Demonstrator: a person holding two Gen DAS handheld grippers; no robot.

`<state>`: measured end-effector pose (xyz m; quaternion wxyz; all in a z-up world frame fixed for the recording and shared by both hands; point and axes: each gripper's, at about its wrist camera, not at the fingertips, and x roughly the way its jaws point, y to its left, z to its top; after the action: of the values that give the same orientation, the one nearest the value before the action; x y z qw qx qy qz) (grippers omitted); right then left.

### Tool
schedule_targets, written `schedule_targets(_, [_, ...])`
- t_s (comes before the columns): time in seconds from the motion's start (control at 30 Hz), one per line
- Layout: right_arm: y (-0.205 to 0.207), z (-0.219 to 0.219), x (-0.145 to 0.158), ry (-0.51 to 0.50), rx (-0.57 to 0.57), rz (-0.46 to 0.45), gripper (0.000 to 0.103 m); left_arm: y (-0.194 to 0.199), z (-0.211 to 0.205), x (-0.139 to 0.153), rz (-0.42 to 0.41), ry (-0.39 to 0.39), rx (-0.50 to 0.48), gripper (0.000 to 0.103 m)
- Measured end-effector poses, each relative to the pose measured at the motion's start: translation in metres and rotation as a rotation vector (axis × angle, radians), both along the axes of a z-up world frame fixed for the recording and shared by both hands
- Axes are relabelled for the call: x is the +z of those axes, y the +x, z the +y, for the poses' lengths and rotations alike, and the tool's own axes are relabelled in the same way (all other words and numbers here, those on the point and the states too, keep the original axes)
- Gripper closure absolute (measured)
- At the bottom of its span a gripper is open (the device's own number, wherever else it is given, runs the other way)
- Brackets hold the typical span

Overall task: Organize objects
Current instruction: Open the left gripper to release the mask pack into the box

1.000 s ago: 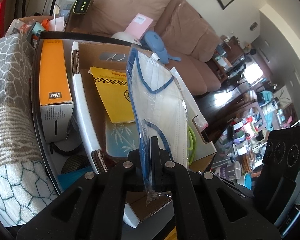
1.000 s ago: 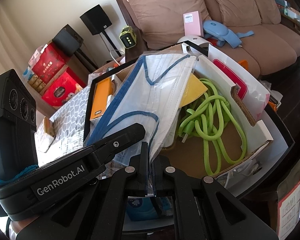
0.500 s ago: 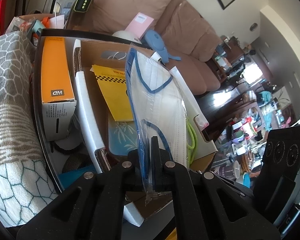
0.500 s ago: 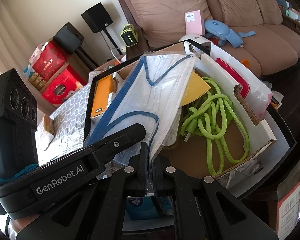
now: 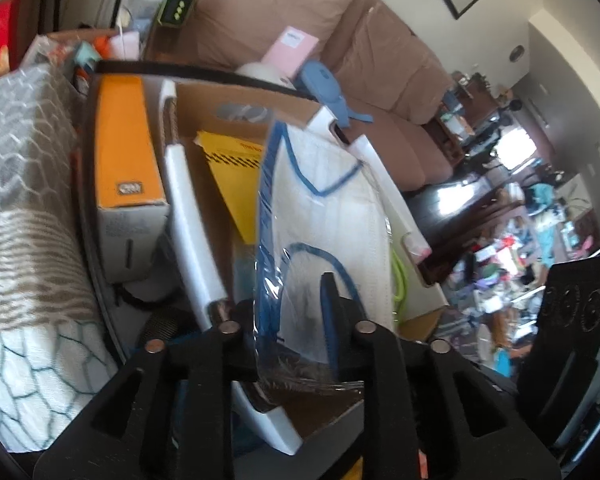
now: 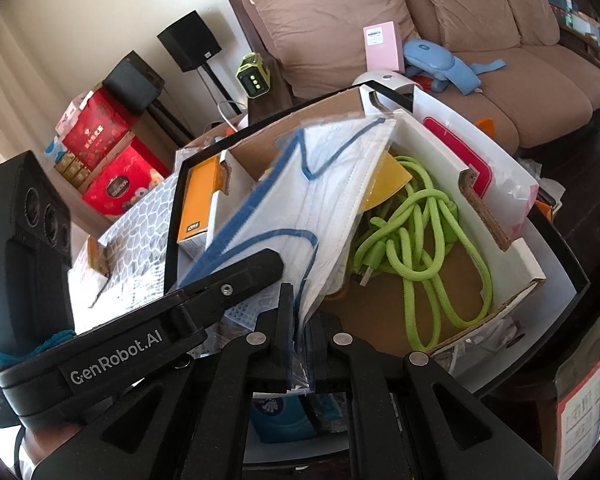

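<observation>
Here the bagged face mask (image 6: 320, 200) is held above the cardboard box (image 6: 500, 236), pinched at its lower edge by the right gripper (image 6: 300, 320). The left gripper (image 5: 288, 312) is opening, the bag loose between its jaws. A green cable (image 6: 420, 236) is coiled in the box beneath.

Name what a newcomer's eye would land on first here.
First the bagged mask, held up over the cardboard box: the right gripper pinches its near edge, while the left gripper is opening around it. Next the lime-green cord, coiled in the box right of the mask, and the orange box along the left side.
</observation>
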<state>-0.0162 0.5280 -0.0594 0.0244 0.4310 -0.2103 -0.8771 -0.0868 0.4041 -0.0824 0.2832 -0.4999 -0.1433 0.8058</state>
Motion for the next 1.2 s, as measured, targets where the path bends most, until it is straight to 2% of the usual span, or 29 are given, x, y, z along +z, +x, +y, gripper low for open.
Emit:
schedule_targets(0.13, [0.001, 0.001, 0.000, 0.000, -0.004, 0.002, 0.097, 0.002, 0.000, 0.002, 0.028, -0.020, -0.002, 0.082])
schedule_targets(0.53, [0.004, 0.007, 0.001, 0.012, -0.038, 0.006, 0.097, 0.004, -0.002, -0.001, 0.024, -0.027, -0.003, 0.083])
schedule_targets(0.77, [0.002, 0.006, 0.001, 0.012, -0.037, 0.000, 0.097, 0.004, -0.001, 0.000, 0.027, -0.023, 0.005, 0.092])
schedule_targets(0.87, [0.003, 0.008, 0.000, 0.005, -0.046, 0.004, 0.092, 0.003, -0.003, 0.001, 0.027, -0.014, 0.015, 0.096])
schedule_targets(0.93, [0.004, 0.010, -0.001, 0.000, -0.056, 0.000, 0.085, 0.004, -0.005, 0.003, 0.032, -0.003, 0.029, 0.096])
schedule_targets(1.2, [0.005, 0.017, 0.000, -0.022, -0.083, 0.006, 0.080, 0.015, -0.014, 0.000, 0.049, 0.028, 0.087, 0.097])
